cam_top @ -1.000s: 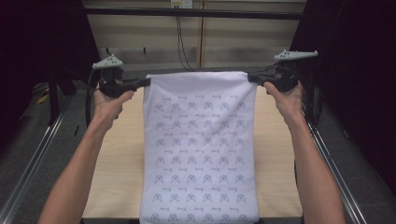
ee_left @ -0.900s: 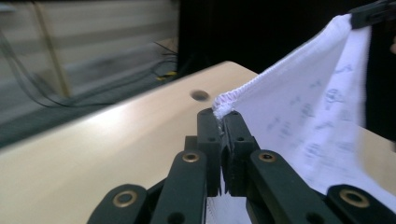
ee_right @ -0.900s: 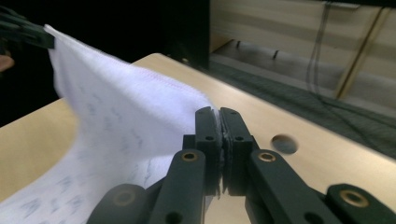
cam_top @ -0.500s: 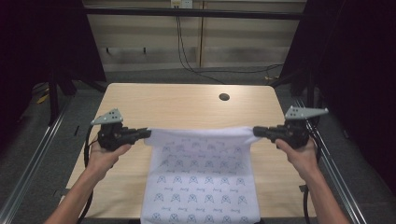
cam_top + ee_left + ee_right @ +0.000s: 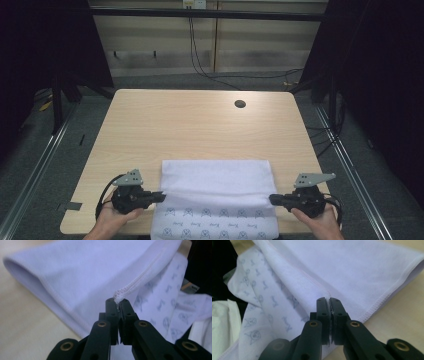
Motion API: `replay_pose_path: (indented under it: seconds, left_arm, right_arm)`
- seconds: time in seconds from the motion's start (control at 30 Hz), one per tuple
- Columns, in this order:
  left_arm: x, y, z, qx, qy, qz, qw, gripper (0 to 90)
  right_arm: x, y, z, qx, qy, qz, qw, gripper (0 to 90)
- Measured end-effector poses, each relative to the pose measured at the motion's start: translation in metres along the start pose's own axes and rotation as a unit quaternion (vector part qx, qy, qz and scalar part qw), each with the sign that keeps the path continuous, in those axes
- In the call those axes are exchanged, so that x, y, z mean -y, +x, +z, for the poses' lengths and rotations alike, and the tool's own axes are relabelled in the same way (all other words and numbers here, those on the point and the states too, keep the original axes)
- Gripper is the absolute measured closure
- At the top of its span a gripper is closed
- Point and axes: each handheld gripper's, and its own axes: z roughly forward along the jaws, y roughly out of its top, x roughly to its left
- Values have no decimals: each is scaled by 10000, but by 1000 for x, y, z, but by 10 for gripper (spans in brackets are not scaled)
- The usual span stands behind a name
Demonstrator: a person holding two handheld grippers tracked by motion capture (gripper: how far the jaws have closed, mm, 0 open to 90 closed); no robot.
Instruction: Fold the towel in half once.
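We see a pale wooden desk (image 5: 200, 125) from above. At its near edge lies a white cloth (image 5: 216, 177) printed with small grey motifs, its plain side folded over on top and its near end hanging off the desk toward us. The left gripper (image 5: 159, 196) pinches the cloth's left corner, its fingers (image 5: 111, 312) pressed together on the stitched hem. The right gripper (image 5: 273, 199) pinches the right corner the same way.

If one corner is let go before the other, we think the fold could skew. A loose pinch might slip off the hem.

The hanging end is cut off from sight.
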Motion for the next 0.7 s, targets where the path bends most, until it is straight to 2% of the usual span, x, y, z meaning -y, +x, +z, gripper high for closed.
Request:
replay_pose_path:
  seconds: [0.03,0.07,0.13,0.17,0.2,0.23,0.27,0.3,0.37,0.4,0.43,0.5,0.57,0.6,0.7]
  left_arm:
    - [5,-1,2,61,74,-29,9999,874]
    - [10,-2,4,14,204,-54,9998,873]
    - [12,-6,7,48,287,-20,9996,873]
    - [13,-8,7,6,271,25,9996,872]
    - [13,-10,7,61,239,13,9997,871]
    - [13,-14,10,-73,376,78,9992,872]
    - [14,-14,13,-113,440,72,9989,872]
    - [15,-12,14,-33,479,-8,9988,872]
    - [13,-3,17,119,444,-25,9989,872]
    - [13,-2,18,90,422,-3,9991,870]
    - [11,0,19,-44,401,18,9992,869]
    - [9,3,21,-65,429,37,9991,870]
    - [7,6,23,-128,397,8,9991,871]
    - [4,10,23,-209,396,69,9990,871]
    - [2,17,24,-235,342,40,9991,872]
  right_arm:
    - [5,1,4,-2,109,71,9999,872]
    - [8,1,8,-38,198,107,9997,872]
    - [9,2,14,1,403,1,9992,872]
    - [8,2,17,-18,467,11,9989,871]
    - [8,1,19,2,532,-6,9986,872]
    - [8,1,23,6,601,11,9982,871]
    - [10,1,26,11,695,16,9976,871]
    - [11,1,27,34,789,-28,9969,871]
    - [13,0,30,6,800,18,9968,872]
    - [14,-1,33,-17,822,66,9966,873]
    - [13,-1,34,4,808,59,9967,873]
    - [12,-2,34,77,830,62,9965,874]
    - [8,-7,39,148,738,153,9970,877]
    - [7,-10,41,156,700,154,9973,877]
    - [-1,-19,46,262,668,161,9973,877]
